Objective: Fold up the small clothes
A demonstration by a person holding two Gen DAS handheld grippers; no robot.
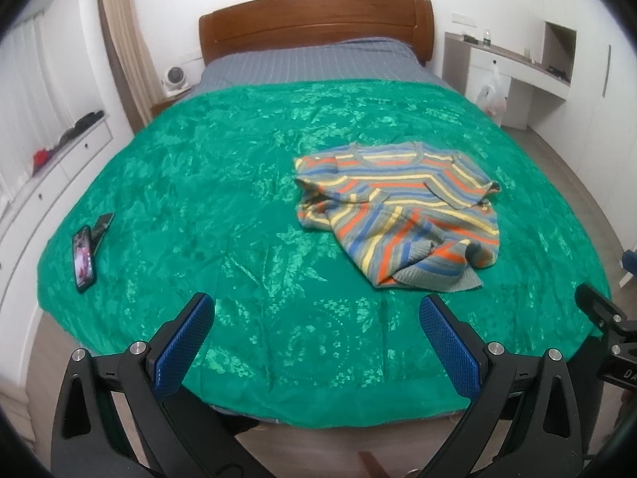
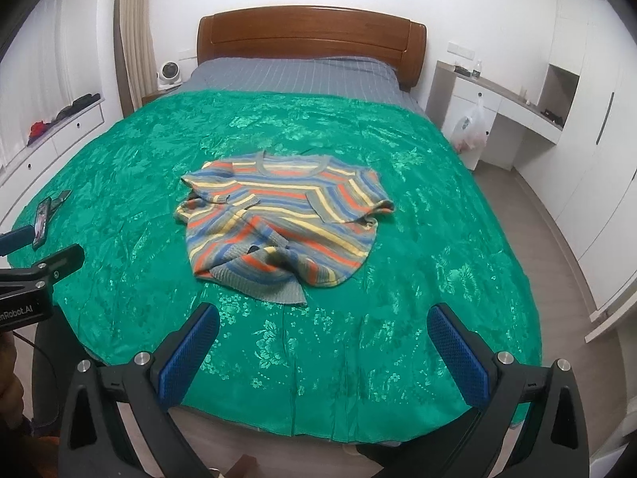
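A small striped sweater (image 1: 402, 207) in orange, blue, yellow and grey lies crumpled on the green bedspread (image 1: 223, 183), collar toward the headboard, hem bunched toward me. It also shows in the right wrist view (image 2: 282, 219), on the green bedspread (image 2: 418, 279). My left gripper (image 1: 316, 310) is open and empty, held over the foot of the bed, short of the sweater and to its left. My right gripper (image 2: 322, 320) is open and empty, just short of the sweater's hem.
A phone (image 1: 83, 257) on a stand lies at the bed's left edge and shows in the right wrist view (image 2: 42, 221). A wooden headboard (image 1: 314, 20) stands at the far end. White drawers (image 1: 59, 167) run along the left, a desk (image 1: 517, 75) at right.
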